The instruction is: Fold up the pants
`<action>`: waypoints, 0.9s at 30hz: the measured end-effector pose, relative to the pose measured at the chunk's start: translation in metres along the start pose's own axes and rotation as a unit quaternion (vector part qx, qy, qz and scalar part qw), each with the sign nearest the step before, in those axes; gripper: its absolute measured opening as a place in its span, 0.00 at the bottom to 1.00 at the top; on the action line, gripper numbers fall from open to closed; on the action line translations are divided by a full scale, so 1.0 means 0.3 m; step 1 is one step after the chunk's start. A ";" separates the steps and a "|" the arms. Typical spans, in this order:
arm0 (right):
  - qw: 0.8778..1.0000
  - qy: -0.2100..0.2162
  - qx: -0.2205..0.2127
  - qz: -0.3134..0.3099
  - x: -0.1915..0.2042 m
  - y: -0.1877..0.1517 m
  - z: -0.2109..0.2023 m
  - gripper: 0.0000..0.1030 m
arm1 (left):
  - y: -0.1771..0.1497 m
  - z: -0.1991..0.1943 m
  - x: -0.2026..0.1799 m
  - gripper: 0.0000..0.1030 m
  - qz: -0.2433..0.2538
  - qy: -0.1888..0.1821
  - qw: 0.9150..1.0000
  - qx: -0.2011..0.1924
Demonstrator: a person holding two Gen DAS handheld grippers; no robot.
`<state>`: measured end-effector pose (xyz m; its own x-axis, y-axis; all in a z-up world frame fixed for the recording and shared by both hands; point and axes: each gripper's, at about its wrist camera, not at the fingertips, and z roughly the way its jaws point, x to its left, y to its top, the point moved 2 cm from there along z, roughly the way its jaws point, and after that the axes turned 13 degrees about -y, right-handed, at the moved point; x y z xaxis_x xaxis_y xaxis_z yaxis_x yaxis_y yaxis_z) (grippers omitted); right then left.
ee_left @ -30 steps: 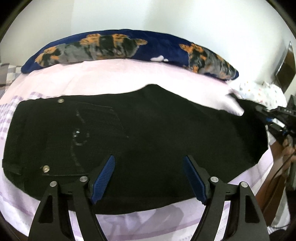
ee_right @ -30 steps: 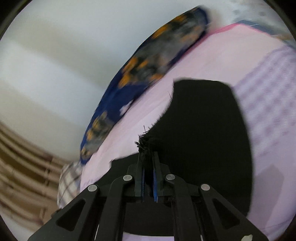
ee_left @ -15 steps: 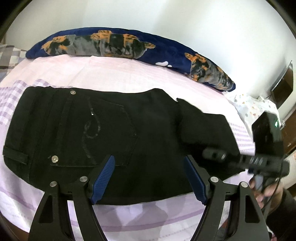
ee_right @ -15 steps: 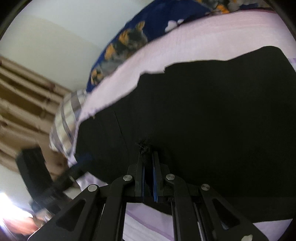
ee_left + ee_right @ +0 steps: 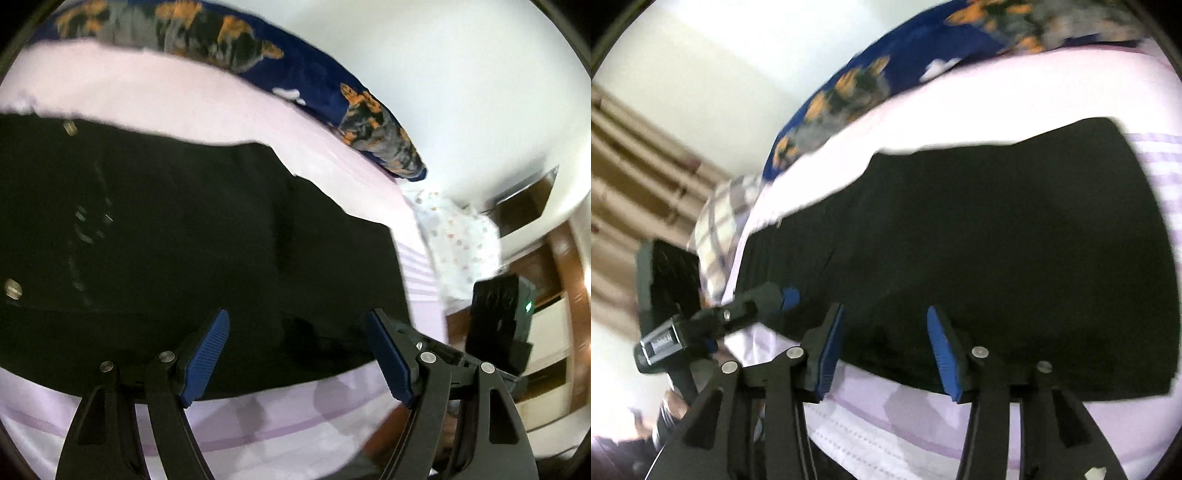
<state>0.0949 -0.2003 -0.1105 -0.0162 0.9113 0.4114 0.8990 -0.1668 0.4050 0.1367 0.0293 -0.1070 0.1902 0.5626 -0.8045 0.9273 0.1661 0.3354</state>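
Big pink bed under everything, and the black pants lie flat on it, stretching ahead of and between both sets of fingers. I read thick denim: heavy, floppy, grippy, nothing fragile. I'd pinch the doubled near edge just ahead of the tips. My left gripper hangs released, holding nothing; my right gripper is spread too, likewise unladen.

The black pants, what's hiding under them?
Under the black pants lies the pink bed sheet, showing all round their edges. The sheet directly beneath is covered, and the lower folded layer of the pants is hidden too.
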 end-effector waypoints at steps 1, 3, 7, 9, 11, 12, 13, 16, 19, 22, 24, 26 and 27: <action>1.000 -0.002 -0.009 0.017 -0.019 0.003 -0.018 0.44 | 0.001 0.010 0.005 0.75 -0.017 -0.014 1.000 0.005; 0.997 0.004 -0.029 0.066 -0.074 0.009 -0.063 0.46 | 0.000 0.031 0.017 0.75 -0.049 -0.038 0.998 0.014; 0.992 0.001 -0.059 0.109 -0.137 0.025 -0.103 0.49 | 0.000 0.081 0.043 0.73 -0.105 -0.054 0.992 0.034; 0.990 -0.002 -0.066 0.123 -0.160 0.031 -0.102 0.49 | 0.001 0.100 0.052 0.73 -0.124 -0.058 0.990 0.043; 0.989 -0.001 -0.061 0.132 -0.177 0.033 -0.092 0.49 | 0.002 0.119 0.052 0.73 -0.135 -0.052 0.988 0.052; 0.989 -0.002 -0.059 0.134 -0.185 0.032 -0.089 0.49 | 0.001 0.130 0.050 0.73 -0.135 -0.047 0.988 0.057; 0.989 -0.004 -0.058 0.136 -0.186 0.032 -0.084 0.49 | -0.001 0.142 0.048 0.72 -0.136 -0.041 0.988 0.063; 0.988 -0.002 -0.058 0.140 -0.194 0.034 -0.077 0.49 | -0.009 0.177 0.056 0.67 -0.151 -0.035 0.985 0.078; 0.988 -0.003 -0.061 0.142 -0.201 0.035 -0.072 0.49 | -0.010 0.206 0.057 0.66 -0.160 -0.033 0.983 0.079; 0.987 -0.001 -0.063 0.146 -0.206 0.037 -0.070 0.49 | -0.005 0.237 0.047 0.66 -0.166 -0.039 0.982 0.082; 0.987 -0.002 -0.064 0.148 -0.211 0.039 -0.070 0.49 | -0.008 0.263 0.030 0.66 -0.163 -0.042 0.982 0.090; 0.987 -0.001 -0.063 0.150 -0.217 0.040 -0.068 0.49 | -0.009 0.287 0.008 0.65 -0.154 -0.039 0.982 0.098; 0.986 -0.002 -0.063 0.152 -0.220 0.038 -0.068 0.49 | -0.012 0.300 -0.002 0.58 -0.152 -0.038 0.982 0.102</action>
<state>0.0975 -0.2700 -0.1164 0.2474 0.8129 0.5272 0.8000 -0.4784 0.3621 0.1622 -0.0446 -0.1519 -0.0890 0.4485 -0.8894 0.9888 0.1469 -0.0248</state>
